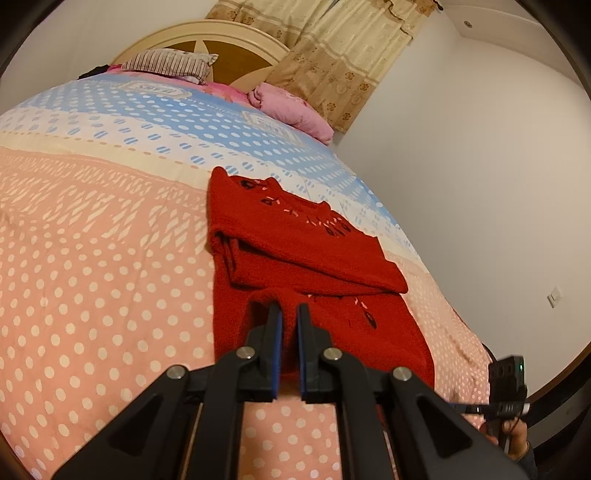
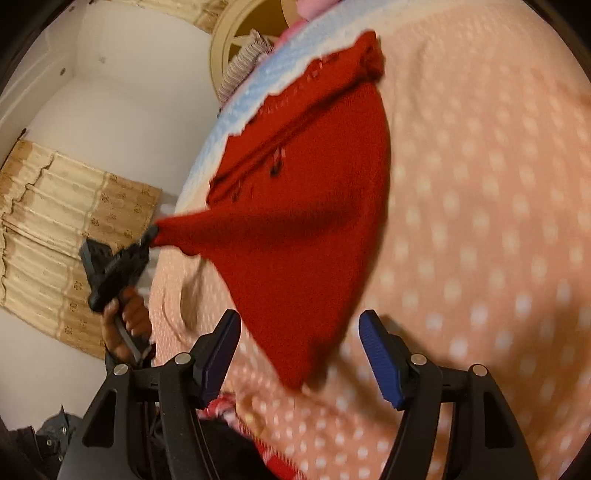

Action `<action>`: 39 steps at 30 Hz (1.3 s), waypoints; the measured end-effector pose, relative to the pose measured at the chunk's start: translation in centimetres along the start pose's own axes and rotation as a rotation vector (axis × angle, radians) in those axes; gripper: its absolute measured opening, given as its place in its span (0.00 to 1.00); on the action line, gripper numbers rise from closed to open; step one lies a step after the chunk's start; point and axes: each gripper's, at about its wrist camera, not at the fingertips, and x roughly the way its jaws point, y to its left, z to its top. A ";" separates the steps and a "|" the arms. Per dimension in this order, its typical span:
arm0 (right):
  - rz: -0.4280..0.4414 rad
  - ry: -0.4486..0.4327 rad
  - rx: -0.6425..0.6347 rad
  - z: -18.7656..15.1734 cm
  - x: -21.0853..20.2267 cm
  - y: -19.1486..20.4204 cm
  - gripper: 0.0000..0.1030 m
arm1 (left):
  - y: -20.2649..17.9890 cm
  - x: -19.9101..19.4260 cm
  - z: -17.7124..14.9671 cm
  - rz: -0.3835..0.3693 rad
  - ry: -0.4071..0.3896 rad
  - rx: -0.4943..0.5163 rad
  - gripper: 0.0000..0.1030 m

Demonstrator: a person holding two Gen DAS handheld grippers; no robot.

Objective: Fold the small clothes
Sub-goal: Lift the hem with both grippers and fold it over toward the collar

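We see a red knitted sweater lying on the bed, toward the bed's right edge in the left wrist view, where the bedspread curves down to a plain white wall. Its upper part is folded into a flat band with dark and pale stitched motifs along the neckline. To the sweater's left, we have a wide stretch of bare bedspread running to the far edge.

Our left gripper is pressed together on a bunched corner of the sweater's hem; the blue pads pinch the wool between them. In the right wrist view we see that same corner pulled out into a taut point beyond the bed's edge, the knit stretching back from it in a triangular sheet.

Our right gripper stands spread, its blue ribbed pads well apart. The sweater's lower corner hangs between the jaws, but the pads do not press on it. This view is blurred.

The bedspread is soft cotton: salmon pink with white dots near us, a band of white dashes farther on, then pale blue with white dots. At the head we see a rounded cream headboard, a striped pillow and a pink quilt bundled at the corner. Beige patterned curtains hang behind.
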 end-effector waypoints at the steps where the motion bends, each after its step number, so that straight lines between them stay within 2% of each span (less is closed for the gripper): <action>1: -0.001 0.007 0.008 -0.6 0.1 0.0 0.66 | 0.1 0.0 -0.1 -0.003 -0.002 -0.005 0.07; 4: 0.014 0.029 0.028 -1.5 0.6 0.0 0.65 | 0.3 0.0 -0.4 -0.008 -0.003 -0.012 0.07; 7: 0.040 0.009 0.032 -1.5 1.5 0.4 0.65 | 0.3 -0.1 -0.7 -0.014 -0.005 -0.014 0.07; 9: 0.046 0.000 0.019 -1.2 2.1 0.8 0.59 | 0.3 -0.2 -0.8 -0.015 -0.005 -0.010 0.07; 10: 0.041 -0.002 0.013 -1.1 2.6 1.0 0.49 | 0.4 -0.3 -0.8 -0.015 -0.004 -0.010 0.07; 11: 0.038 -0.001 0.009 -0.9 2.9 1.0 0.28 | 0.5 -0.3 -0.8 -0.014 -0.005 -0.012 0.07; 12: 0.039 0.006 0.005 -0.8 3.3 1.0 0.13 | 0.6 -0.4 -0.8 -0.015 -0.005 -0.015 0.07; 13: 0.039 0.006 -0.004 -0.7 3.6 1.1 0.04 | 0.7 -0.5 -0.8 -0.016 -0.005 -0.017 0.07; 16: 0.060 -0.048 -0.103 -0.1 2.4 3.1 0.04 | 1.0 -0.8 -0.4 -0.012 -0.008 -0.015 0.07; 18: 0.082 -0.124 -0.163 1.1 0.2 4.7 0.04 | 1.2 -0.7 0.0 -0.012 -0.009 -0.017 0.07; 23: 0.128 -0.321 -0.244 6.4 -5.2 7.8 0.04 | 1.6 -0.3 1.5 -0.030 -0.020 -0.048 0.07; 26: 0.132 -0.381 -0.275 9.4 -6.4 9.3 0.04 | 1.7 0.0 2.5 -0.031 -0.035 -0.059 0.07; 32: 0.103 -0.411 -0.310 14.8 -6.0 11.1 0.04 | 1.5 1.4 5.4 -0.019 -0.049 -0.048 0.07; 39: 0.079 -0.433 -0.290 20.2 -4.2 10.8 0.04 | 1.8 4.3 9.6 -0.009 -0.061 -0.052 0.07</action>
